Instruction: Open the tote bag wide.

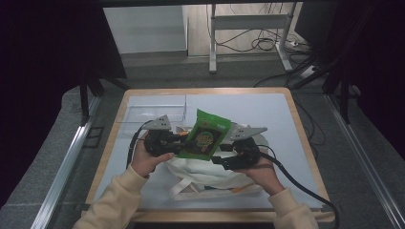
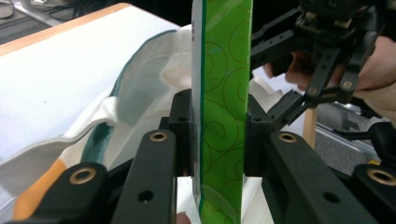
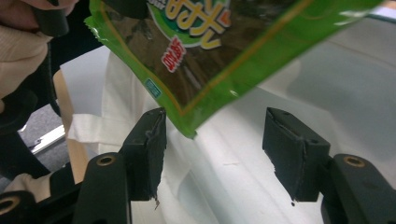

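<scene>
Left hand-held gripper (image 1: 177,142) has its jaws pressed closed; right hand-held gripper (image 1: 220,153) hovers beside it, jaws apart.

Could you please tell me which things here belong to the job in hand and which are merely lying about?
In the job:
green snack packet, clamped in the left gripper
white cloth bag beneath it
right gripper, open just under the packet

Lying about:
clear plastic box at the table's far left
cables on the floor beyond
</scene>
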`<action>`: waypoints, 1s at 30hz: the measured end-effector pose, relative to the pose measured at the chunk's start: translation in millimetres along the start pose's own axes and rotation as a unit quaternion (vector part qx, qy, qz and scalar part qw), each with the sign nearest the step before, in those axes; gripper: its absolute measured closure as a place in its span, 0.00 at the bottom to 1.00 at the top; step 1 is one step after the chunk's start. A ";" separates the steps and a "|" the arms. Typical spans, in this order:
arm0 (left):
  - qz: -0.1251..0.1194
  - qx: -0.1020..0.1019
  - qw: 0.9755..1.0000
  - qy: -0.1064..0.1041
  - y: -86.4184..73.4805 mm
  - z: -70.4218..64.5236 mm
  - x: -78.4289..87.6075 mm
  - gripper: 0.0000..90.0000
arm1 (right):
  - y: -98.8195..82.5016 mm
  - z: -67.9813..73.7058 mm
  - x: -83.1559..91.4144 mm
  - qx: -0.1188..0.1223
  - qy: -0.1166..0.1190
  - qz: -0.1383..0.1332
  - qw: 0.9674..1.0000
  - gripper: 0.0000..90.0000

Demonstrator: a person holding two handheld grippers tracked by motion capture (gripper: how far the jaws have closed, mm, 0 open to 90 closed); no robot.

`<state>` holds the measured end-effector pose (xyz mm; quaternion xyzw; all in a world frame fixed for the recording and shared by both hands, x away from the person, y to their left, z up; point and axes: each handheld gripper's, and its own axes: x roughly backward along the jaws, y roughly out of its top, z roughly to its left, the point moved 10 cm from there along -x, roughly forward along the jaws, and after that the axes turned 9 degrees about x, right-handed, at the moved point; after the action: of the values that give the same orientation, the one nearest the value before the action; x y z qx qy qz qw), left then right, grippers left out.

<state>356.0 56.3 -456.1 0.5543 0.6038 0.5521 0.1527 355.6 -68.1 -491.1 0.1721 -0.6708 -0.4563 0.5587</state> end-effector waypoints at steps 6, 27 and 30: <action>-0.012 0.001 1.000 -0.019 1.6 -4.0 -0.8 0.80 | 2.6 3.4 -6.5 0.007 0.015 -0.003 1.000 0.45; 0.018 -0.010 0.999 -0.030 -14.8 1.0 -4.5 0.73 | 7.1 4.7 -8.8 0.027 0.053 -0.009 0.998 0.78; 0.023 -0.012 0.999 -0.026 -16.4 2.0 -6.0 0.69 | 5.1 5.7 -8.6 0.031 0.058 -0.002 0.998 0.80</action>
<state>351.5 55.9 -473.1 0.5800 0.5806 0.5479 0.1621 354.5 -56.6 -491.8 0.2168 -0.6509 -0.4254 0.5902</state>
